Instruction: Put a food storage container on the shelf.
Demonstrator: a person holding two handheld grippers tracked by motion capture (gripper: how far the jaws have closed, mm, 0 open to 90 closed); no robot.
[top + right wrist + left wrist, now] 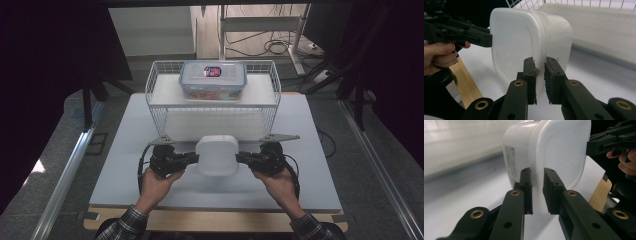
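White lidded tub (217, 155) clamped at its rim by left claw (196, 158) and right claw (238, 158). Seemingly lifted just above the table (120, 165). Behind, wire basket (160, 107) topped with clear food box (213, 80).

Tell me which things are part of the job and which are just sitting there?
Part of the job:
- white lidded plastic container, pinched at its rim from both sides
- left gripper, shut on its rim
- right gripper, shut on the opposite rim

Just sitting there:
- clear food box with blue lid
- white wire shelf under that box
- cables on the floor
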